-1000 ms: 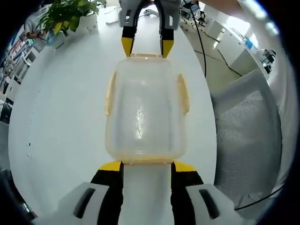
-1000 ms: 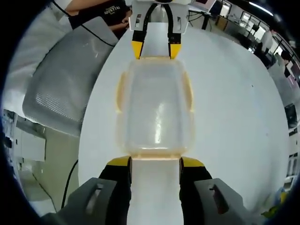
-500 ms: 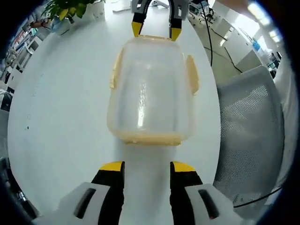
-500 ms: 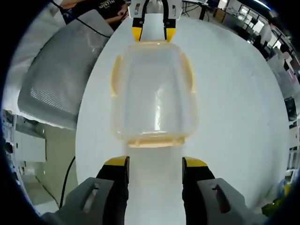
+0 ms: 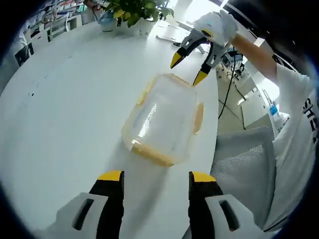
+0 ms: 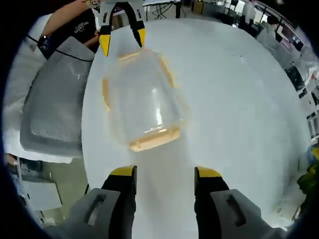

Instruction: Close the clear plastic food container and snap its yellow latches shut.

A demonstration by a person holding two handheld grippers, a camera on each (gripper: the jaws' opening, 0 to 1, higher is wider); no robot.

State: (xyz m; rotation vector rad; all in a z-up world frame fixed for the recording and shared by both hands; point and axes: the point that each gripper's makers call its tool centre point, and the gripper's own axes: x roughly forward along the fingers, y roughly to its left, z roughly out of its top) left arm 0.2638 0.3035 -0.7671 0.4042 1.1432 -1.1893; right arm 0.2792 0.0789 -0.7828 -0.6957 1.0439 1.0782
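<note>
Both hand-held grippers, left [image 5: 155, 175] and right [image 6: 164, 172], had backed off the container [image 5: 164, 119] with jaws open, suggesting its latches [image 5: 198, 117] were shut.

left tool [image 5: 154, 175]: jaws apart, holding nothing | right tool [image 6: 165, 172]: jaws apart, holding nothing

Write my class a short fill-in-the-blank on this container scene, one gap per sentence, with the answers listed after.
1. The container rests on a white ____.
2. Its latches are coloured ____.
3. Both the left gripper and the right gripper have their jaws ____.
4. Beside the table stands a grey mesh ____.

Answers: table; yellow; open; chair
</note>
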